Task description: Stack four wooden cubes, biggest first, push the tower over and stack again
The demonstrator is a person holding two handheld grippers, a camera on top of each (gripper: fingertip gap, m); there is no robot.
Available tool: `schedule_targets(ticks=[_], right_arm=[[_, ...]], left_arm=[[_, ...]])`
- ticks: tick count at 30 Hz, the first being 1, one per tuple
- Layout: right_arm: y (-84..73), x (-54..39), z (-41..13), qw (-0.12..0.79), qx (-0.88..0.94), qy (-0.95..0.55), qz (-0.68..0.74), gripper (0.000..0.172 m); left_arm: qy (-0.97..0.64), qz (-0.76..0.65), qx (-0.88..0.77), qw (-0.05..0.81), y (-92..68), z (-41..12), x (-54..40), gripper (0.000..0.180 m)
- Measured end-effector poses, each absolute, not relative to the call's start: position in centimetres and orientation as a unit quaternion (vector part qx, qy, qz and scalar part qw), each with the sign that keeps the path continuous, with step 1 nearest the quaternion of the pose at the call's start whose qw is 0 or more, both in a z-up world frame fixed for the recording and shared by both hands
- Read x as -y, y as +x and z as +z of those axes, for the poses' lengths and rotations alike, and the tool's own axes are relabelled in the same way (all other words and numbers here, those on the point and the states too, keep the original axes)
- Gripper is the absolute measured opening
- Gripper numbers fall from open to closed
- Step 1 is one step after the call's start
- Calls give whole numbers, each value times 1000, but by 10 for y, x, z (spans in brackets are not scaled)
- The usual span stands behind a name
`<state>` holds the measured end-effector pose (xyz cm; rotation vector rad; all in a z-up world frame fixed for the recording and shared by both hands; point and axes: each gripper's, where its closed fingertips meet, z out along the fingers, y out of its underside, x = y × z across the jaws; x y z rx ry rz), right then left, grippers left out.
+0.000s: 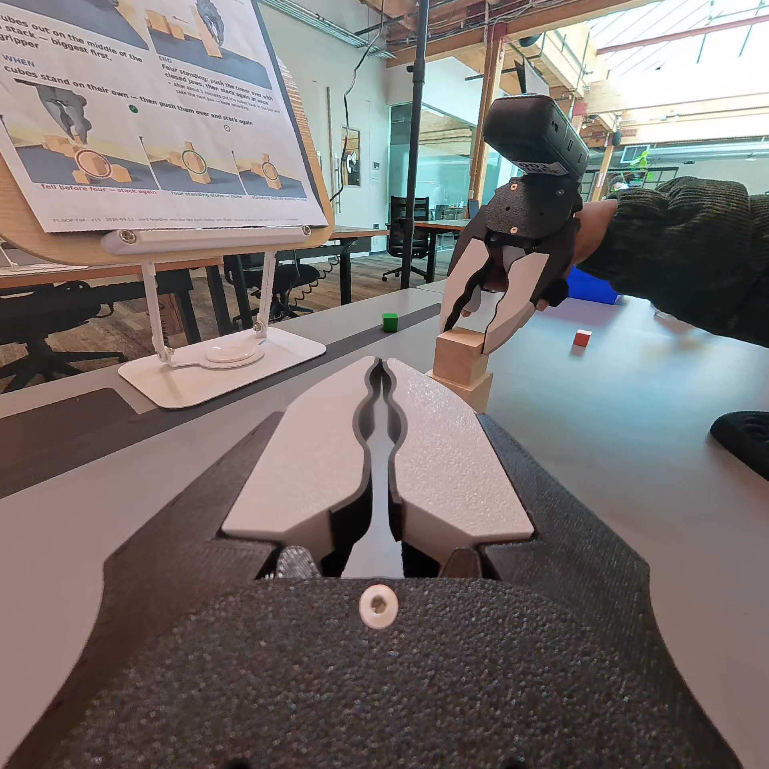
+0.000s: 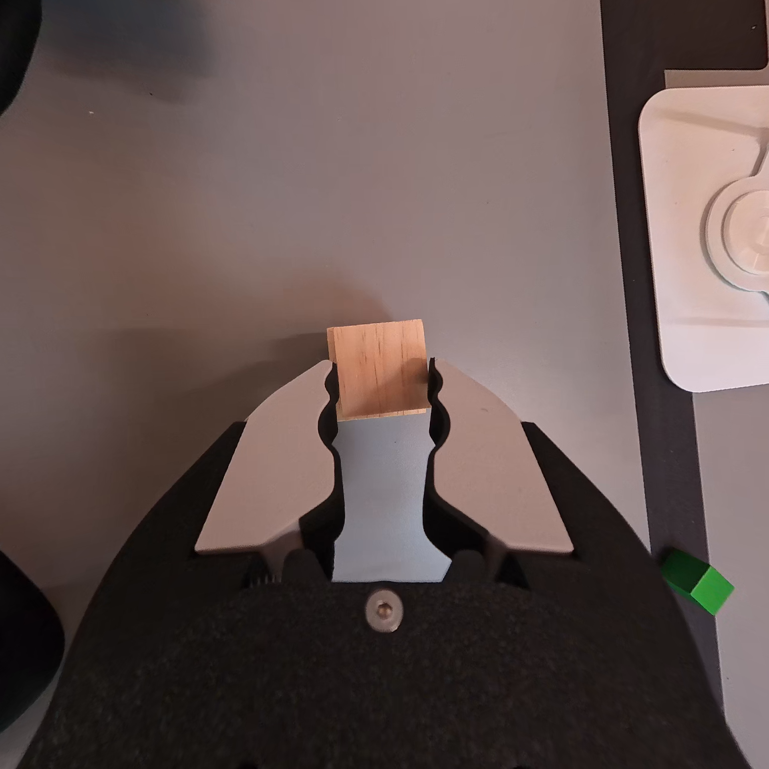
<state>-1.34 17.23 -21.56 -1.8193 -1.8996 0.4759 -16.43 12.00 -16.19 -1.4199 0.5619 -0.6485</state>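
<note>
Wooden blocks make a stack of two on the grey desk [image 1: 624, 437]: a smaller wooden cube [image 1: 457, 358] sits on a larger wooden cube [image 1: 478, 391], and nothing stands above them. The right gripper [image 1: 466, 339] comes down on the stack from above. Its jaws are clamped on the smaller cube near its top, with a dark pad lying against each of two opposite sides. The smaller cube sits flat and upright, set a little toward one edge of the block beneath, so a narrow ledge of the larger cube shows. A cube has no long side of its own, but the stack's long axis runs straight up from the desk. In the right wrist view the grain on the cube's top face runs along the fingers.

The left gripper [image 1: 381, 366] lies low just beside the stack with its jaws together, holding nothing. A green cube [image 1: 390, 322] and a red cube [image 1: 581, 338] sit loose, well apart from the stack. A white stand [image 1: 220, 366] carrying a printed sheet [image 1: 166, 125] is off to the left.
</note>
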Motion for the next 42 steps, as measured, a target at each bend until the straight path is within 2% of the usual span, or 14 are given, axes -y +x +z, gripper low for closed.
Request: schedule_targets(ticks=[21, 24, 29, 36, 42], right_arm=[[-13, -172, -215, 231, 693, -663, 166, 42], [-15, -173, -212, 242, 690, -661, 170, 46], [-15, -178, -190, 296, 665, -659, 191, 53], [27, -203, -148, 397, 592, -677, 183, 52], [95, -224, -136, 427, 529, -717, 154, 50]], left_arm=[[-632, -289, -251, 674, -164, -162, -119, 0], [-631, -289, -251, 675, -164, -162, -119, 0], [-632, -288, -251, 674, -165, -162, -120, 0], [-634, -286, -253, 672, -164, -164, -120, 0], [-637, -283, -253, 671, -163, -165, -121, 0]])
